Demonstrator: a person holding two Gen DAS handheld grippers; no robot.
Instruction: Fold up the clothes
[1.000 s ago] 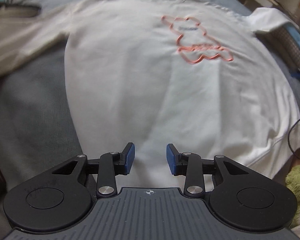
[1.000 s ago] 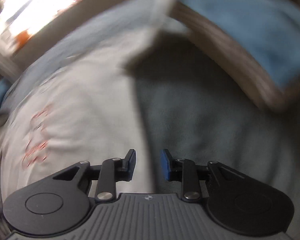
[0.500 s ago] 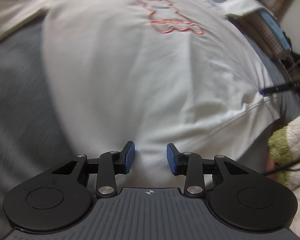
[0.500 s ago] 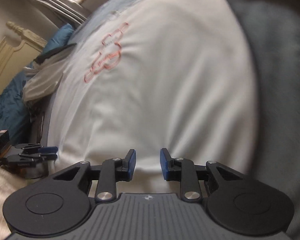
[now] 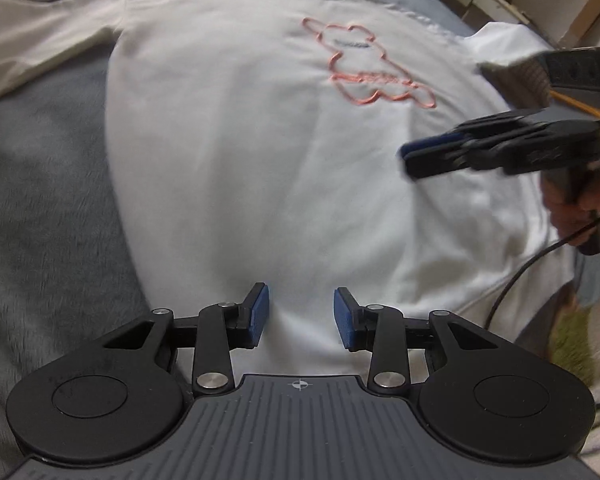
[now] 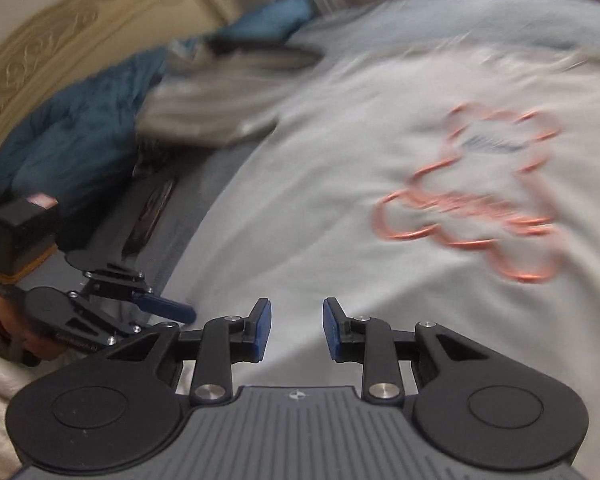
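A white T-shirt (image 5: 260,140) with an orange bear outline (image 5: 364,68) lies spread flat, print up, on a grey blanket (image 5: 40,208). Its left sleeve (image 5: 32,52) stretches off to the left. My left gripper (image 5: 300,308) hovers open over the shirt's near hem, nothing between its blue pads. Side on at the right of the left wrist view, my right gripper (image 5: 410,156) is held by a hand above the shirt's right side. In its own blurred view, the right gripper (image 6: 297,326) stands open over the shirt (image 6: 320,200), with the left gripper (image 6: 168,308) low at the left.
A blue quilt (image 6: 60,140) and a grey-white garment (image 6: 220,92) lie by the carved headboard (image 6: 40,48). A black box (image 6: 24,220) sits at the bed's edge. A green towel (image 5: 572,344) and a dark cable (image 5: 516,280) are at the right.
The right gripper swung from the grey blanket beside the shirt to above the shirt, and now shows in the left wrist view. The left gripper shifted slightly along the hem. Both stayed open.
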